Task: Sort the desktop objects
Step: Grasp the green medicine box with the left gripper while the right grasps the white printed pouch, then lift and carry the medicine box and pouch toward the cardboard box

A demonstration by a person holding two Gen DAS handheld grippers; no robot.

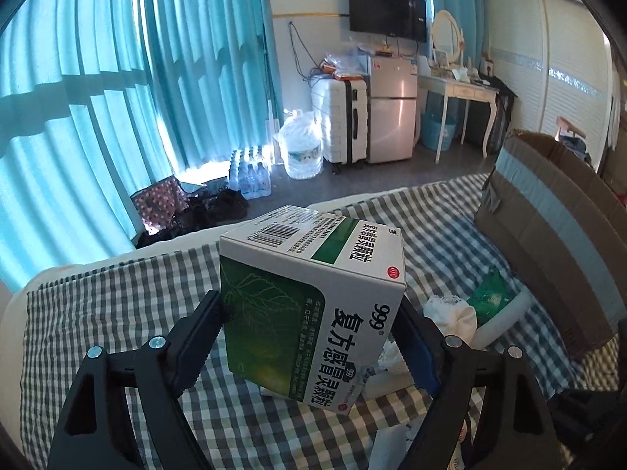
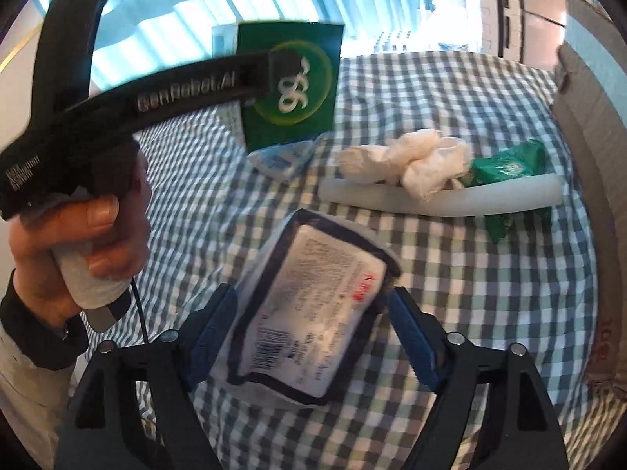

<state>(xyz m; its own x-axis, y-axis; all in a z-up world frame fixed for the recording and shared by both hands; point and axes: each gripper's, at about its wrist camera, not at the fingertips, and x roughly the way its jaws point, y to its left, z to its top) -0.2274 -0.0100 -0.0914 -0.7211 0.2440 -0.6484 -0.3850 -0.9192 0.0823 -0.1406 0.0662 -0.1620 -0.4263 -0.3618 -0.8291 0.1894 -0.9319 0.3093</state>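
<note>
Medicine box, green and white card with a barcode on its upper face, lifted above the checked bedspread; its lower corner runs down out of clear sight behind the fingers. Left hand-held gripper is clamped on the box's two sides. From the right wrist view the same box hangs above the bedspread's far edge, half covered by the left tool's black arm.

Cardboard box, brown with a pale tape band, stands at the bedspread's right edge; cut off by the frame.

White foam tube lies on the bedspread near that carton, with crumpled white cloth and a green crinkled packet resting on it.

Tissue pack, soft plastic with a dark border, print blurred. Right hand-held gripper: left blue ribbed pad touches the pack, right pad stands just off; grip uncertain.
</note>
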